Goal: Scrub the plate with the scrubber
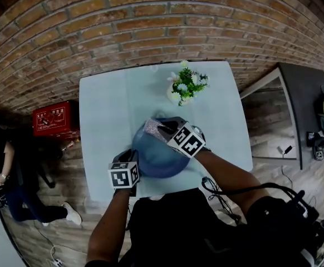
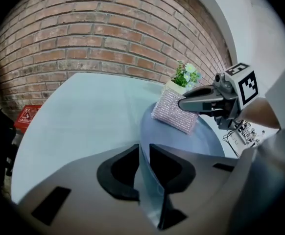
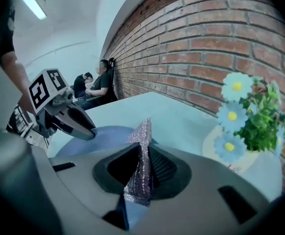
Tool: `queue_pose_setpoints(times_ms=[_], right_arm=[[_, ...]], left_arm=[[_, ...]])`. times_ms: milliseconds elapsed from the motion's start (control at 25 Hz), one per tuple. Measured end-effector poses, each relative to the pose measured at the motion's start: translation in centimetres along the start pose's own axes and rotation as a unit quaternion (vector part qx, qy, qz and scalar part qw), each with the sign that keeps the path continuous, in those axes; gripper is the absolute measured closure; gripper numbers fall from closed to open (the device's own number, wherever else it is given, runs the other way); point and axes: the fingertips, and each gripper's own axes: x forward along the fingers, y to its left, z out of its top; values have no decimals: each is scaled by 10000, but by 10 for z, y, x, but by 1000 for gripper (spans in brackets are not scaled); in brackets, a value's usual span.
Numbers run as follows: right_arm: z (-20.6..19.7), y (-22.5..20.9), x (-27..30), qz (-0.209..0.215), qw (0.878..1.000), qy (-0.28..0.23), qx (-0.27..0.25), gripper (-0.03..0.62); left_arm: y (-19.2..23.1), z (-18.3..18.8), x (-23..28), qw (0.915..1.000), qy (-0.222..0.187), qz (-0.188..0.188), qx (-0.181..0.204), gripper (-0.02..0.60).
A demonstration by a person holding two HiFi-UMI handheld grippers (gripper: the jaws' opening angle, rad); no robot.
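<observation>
A blue plate [image 1: 161, 156] sits at the near middle of the pale blue table [image 1: 103, 115]. My left gripper [image 1: 133, 157] is shut on the plate's near-left rim; in the left gripper view that rim [image 2: 147, 180] runs edge-on between the dark pads. My right gripper [image 1: 158, 128] is shut on a silvery glittery scrubber [image 1: 152, 128] over the plate's far rim. The scrubber [image 3: 140, 168] stands pinched between the right pads. From the left gripper view the scrubber [image 2: 174, 110] lies against the plate [image 2: 201, 136], with the right gripper [image 2: 184, 103] behind it.
A white pot of blue and white flowers [image 1: 187, 85] stands at the table's far side, just beyond the plate. A red box [image 1: 49, 120] and seated people [image 1: 6, 166] are on the floor at the left. A grey cabinet [image 1: 298, 102] is at the right.
</observation>
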Motion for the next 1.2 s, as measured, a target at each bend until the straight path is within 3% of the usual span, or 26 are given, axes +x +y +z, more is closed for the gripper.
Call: queue_pose_setpoints(times_ms=[80,560,1200], right_arm=[[0,-2,2,-95,9998,84,-153,525],[-12,-14,9,-991,9896,562,-874,525],[-37,-37,-13,-2167,9702,1028,-338,525]], left_arm=[[-1,-2,1,10000,11,2,-96,518],[0,-5,5,9999,133,77,36,522],[0,-6,7,9994,191,-61,270,514]])
